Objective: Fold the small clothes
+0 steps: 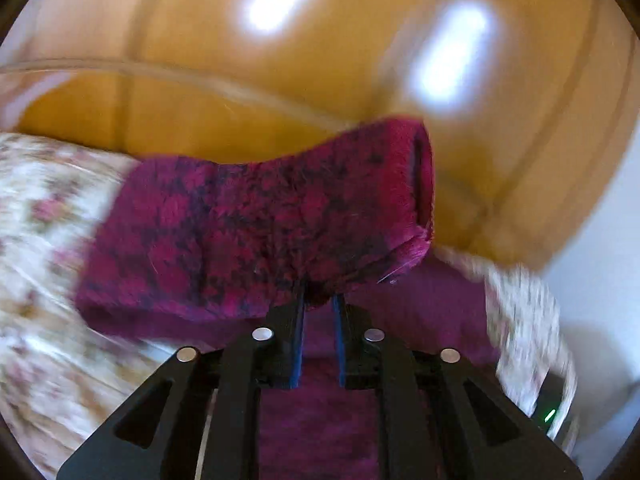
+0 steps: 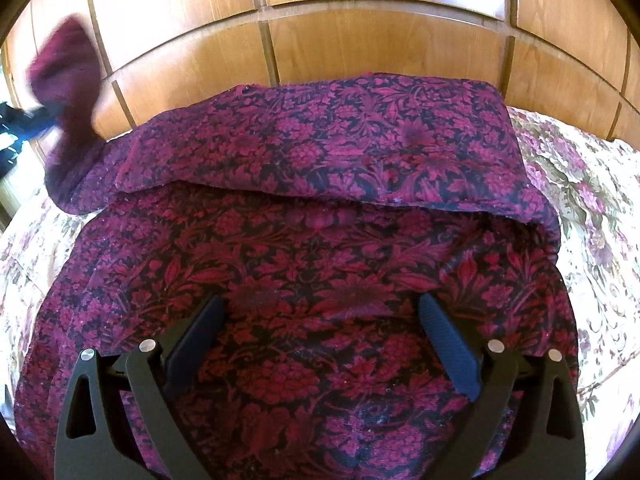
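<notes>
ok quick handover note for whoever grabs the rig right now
Left gripper: shut on a lifted corner of the magenta floral cloth, blurred in the left wrist view.
Right gripper: open, holding nothing, over the cloth's middle.
The cloth lies on the floral bedspread by the wooden panels.
Done: far edge folded over.
Left: probably lay the lifted corner down and finish folding.

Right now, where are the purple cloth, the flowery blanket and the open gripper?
cloth [image 2: 312, 248]: right wrist view, its flat middle.
blanket [image 2: 592, 208]: right wrist view, bare patch right of the cloth.
right gripper [image 2: 320, 308]: right wrist view, midway between its spread fingertips.
</notes>
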Available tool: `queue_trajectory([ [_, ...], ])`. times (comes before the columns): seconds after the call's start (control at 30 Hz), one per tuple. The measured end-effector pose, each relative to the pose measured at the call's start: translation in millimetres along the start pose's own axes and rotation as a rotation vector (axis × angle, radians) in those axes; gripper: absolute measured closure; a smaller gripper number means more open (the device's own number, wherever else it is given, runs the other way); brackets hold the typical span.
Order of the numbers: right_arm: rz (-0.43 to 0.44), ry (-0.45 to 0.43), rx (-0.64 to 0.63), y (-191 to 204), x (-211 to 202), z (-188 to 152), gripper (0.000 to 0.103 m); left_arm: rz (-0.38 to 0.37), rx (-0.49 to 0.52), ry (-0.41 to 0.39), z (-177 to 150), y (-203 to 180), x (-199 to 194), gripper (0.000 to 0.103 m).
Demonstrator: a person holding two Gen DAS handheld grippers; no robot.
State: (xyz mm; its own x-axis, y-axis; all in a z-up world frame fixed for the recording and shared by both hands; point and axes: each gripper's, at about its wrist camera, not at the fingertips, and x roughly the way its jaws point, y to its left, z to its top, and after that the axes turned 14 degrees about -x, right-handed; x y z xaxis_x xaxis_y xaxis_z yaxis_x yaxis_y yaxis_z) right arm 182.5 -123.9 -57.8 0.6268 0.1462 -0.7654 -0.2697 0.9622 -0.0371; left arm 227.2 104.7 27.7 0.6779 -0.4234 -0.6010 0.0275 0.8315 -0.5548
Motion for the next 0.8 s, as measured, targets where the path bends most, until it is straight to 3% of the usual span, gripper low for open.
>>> queue_trajectory([
  [0.03,0.006,-0.003,0.005,-3,-2,-1,0.005,-0.002,0.018,0.043,-11,-8,13,0.084],
  [0.1,0.019,-0.008,0.017,-7,-3,-2,0.005,-0.018,0.026,0.150,-30,-16,39,0.056],
  [0.2,0.043,-0.014,0.036,-13,-6,-2,0.005,-0.024,0.019,0.163,-46,-17,40,0.044],
  [0.3,0.093,-0.034,0.092,-28,-15,2,0.011,-0.045,0.019,0.140,-54,-8,17,0.033],
  [0.4,0.198,-0.077,0.190,-37,-20,15,0.024,-0.038,0.004,0.109,-62,13,-7,0.033],
  [0.53,0.251,-0.116,0.167,-16,-15,55,0.035,0.004,-0.043,0.089,-70,33,-18,0.033],
  [0.7,0.245,-0.041,0.139,20,34,102,0.039,0.042,-0.113,0.090,-78,53,-19,0.033],
  [0.77,0.241,-0.012,0.129,27,50,114,0.063,0.057,-0.119,0.087,-81,61,-19,0.033],
  [0.8,0.233,-0.008,0.121,29,51,118,0.083,0.063,-0.119,0.086,-81,63,-19,0.033],
])
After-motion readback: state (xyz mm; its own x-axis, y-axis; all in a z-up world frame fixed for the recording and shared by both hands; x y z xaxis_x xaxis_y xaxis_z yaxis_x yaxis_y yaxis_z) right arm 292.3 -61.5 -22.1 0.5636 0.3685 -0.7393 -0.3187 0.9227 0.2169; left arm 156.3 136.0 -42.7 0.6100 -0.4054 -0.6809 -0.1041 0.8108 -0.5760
